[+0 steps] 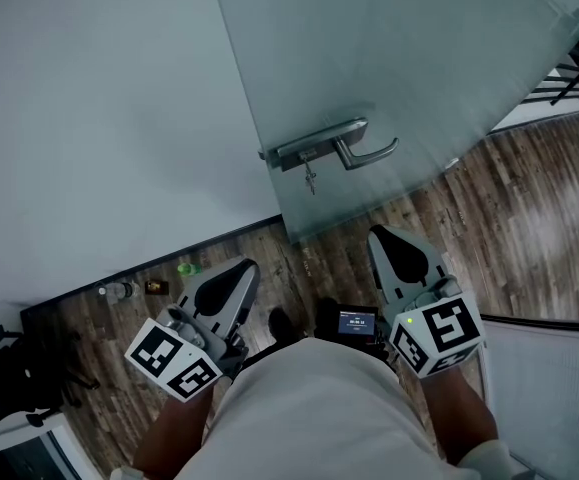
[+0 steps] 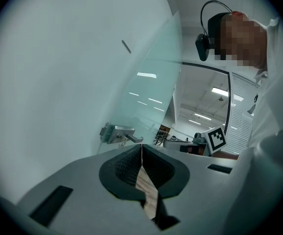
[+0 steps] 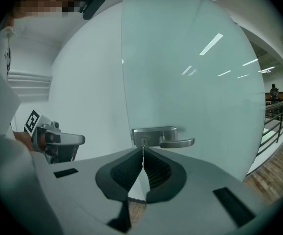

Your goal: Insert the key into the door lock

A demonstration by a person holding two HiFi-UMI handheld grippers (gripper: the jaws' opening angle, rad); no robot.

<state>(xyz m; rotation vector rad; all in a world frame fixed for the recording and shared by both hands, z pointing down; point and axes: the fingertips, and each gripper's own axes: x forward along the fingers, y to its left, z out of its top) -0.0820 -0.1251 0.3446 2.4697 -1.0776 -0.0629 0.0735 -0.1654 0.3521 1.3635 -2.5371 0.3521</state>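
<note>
A frosted glass door (image 1: 399,58) carries a metal lock plate (image 1: 314,146) with a lever handle (image 1: 369,154). A key (image 1: 310,178) hangs down from the keyhole under the plate. Both grippers sit low, well short of the door and touching nothing. My left gripper (image 1: 243,267) is shut and empty, pointing at the floor left of the door edge. My right gripper (image 1: 380,234) is shut and empty too, below the handle. In the right gripper view the lock (image 3: 153,135) and key (image 3: 143,142) stand just beyond the closed tips (image 3: 142,149). The left gripper view shows the lock (image 2: 115,132) beyond its shut tips (image 2: 141,146).
A white wall (image 1: 99,118) adjoins the door on the left. Small bottles (image 1: 119,290) and a green object (image 1: 186,268) lie on the wood floor along its base. A small screen device (image 1: 357,321) sits at the person's waist. A black railing (image 1: 569,73) is far right.
</note>
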